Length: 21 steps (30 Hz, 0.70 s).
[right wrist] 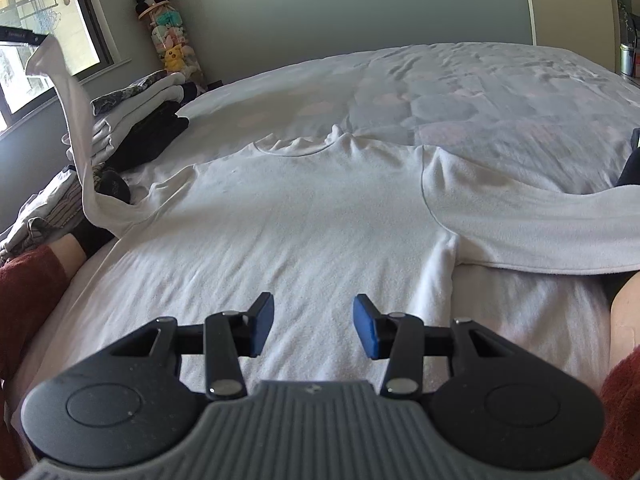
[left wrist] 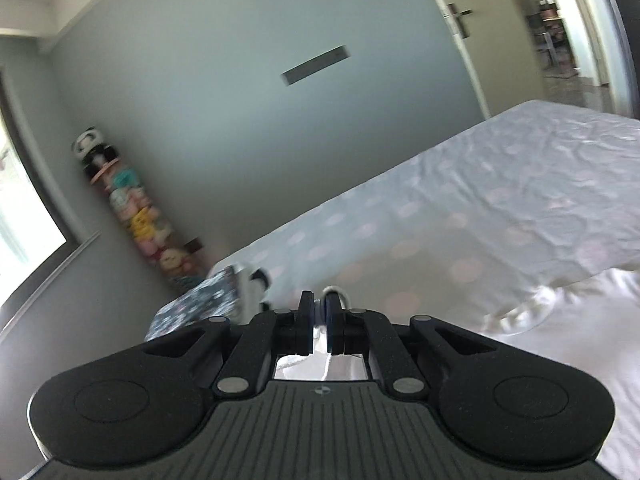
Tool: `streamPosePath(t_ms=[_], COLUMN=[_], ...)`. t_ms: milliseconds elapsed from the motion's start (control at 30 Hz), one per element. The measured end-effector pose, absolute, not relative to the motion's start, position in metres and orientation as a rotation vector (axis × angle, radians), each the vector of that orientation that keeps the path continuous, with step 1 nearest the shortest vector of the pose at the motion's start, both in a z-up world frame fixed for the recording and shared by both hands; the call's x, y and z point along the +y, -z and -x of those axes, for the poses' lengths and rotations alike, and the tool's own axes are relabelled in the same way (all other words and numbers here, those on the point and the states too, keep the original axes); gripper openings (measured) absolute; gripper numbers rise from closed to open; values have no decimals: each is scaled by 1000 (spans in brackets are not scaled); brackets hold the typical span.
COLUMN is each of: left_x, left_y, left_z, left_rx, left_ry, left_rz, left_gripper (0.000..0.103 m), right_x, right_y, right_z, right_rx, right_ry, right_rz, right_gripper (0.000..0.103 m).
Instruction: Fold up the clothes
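White long-sleeve top spread flat on the bed, left sleeve hoisted high.

The bed point(right wrist: 500, 92), in a pale dotted cover, fills the room under a grey-green wall with a window point(right wrist: 48, 40) at far left, and the white top point(right wrist: 304, 208) lies across its near half, collar at the far edge. The right gripper point(right wrist: 313, 326) hovers just over the top's near hem, blue pads spread wide, nothing between them. The left sleeve point(right wrist: 76, 120) rises steeply at left, and the left gripper point(left wrist: 319, 326) has its jaws pinched narrow on white cloth there. Beside that sleeve, a stack of folded clothes point(right wrist: 140, 120) sits at the bed's far-left corner, a column of plush toys point(right wrist: 170, 36) behind it. The right sleeve point(right wrist: 540, 224) stretches off to the right.
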State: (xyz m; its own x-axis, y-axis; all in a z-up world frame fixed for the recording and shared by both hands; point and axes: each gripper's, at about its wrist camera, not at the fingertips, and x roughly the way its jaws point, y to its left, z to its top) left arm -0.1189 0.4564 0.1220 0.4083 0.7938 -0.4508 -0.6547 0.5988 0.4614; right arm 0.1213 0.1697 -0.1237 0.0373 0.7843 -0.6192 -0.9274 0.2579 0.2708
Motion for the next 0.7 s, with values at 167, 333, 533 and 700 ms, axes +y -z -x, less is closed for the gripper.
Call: streamPosePath(t_ms=[167,333,533,700], left_x=[405,377,379,381], left_y=[-95,-42,14,47], left_z=[73,37,6,-16], left_rx=[698,759,785,809], left_ry=[-649,-482,-390,-334], left_rz=[-207,-119,46,129], left_gripper=[6,6,6,7], right_x=[172,172,176,180], right_y=[126,130,132,134], right_z=[-122,-126,-125,-122], right_rx=[761,774,765,744], right_ry=[-1321,-1293,-1264,-1240], right_rz=[240,244,275,318], right_gripper=[48,48,48,48])
